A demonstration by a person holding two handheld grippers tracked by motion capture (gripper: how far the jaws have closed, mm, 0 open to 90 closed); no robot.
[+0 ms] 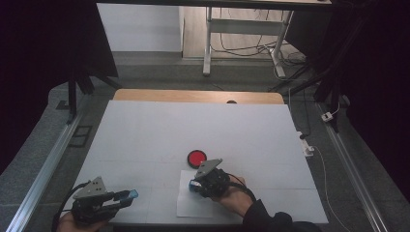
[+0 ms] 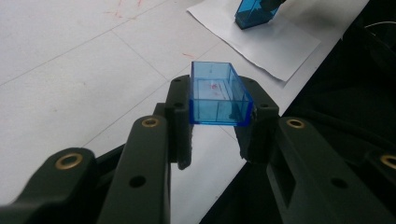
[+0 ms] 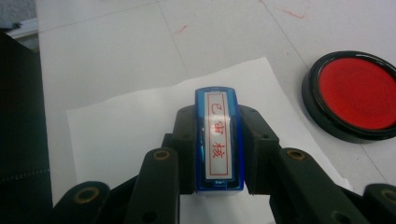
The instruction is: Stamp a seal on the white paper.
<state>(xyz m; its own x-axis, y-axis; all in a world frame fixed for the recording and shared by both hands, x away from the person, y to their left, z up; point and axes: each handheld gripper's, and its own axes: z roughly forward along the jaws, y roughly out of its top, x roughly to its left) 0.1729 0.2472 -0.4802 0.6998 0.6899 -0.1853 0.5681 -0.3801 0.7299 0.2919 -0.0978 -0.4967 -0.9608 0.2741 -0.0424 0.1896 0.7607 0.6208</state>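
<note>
- Left gripper sat at the near left corner of the table, jaws closed onto a clear blue cap, gripped by its two long sides with the open side up.
- Right gripper was near centre, over the white paper sheet, jaws closed on the blue stamp.
- Stamp's top label with red characters faced the right gripper's camera; whether the stamp touched the sheet could not be told.
- Red ink pad lay just beyond the sheet's far edge, right of the stamp in the right gripper view.
</note>
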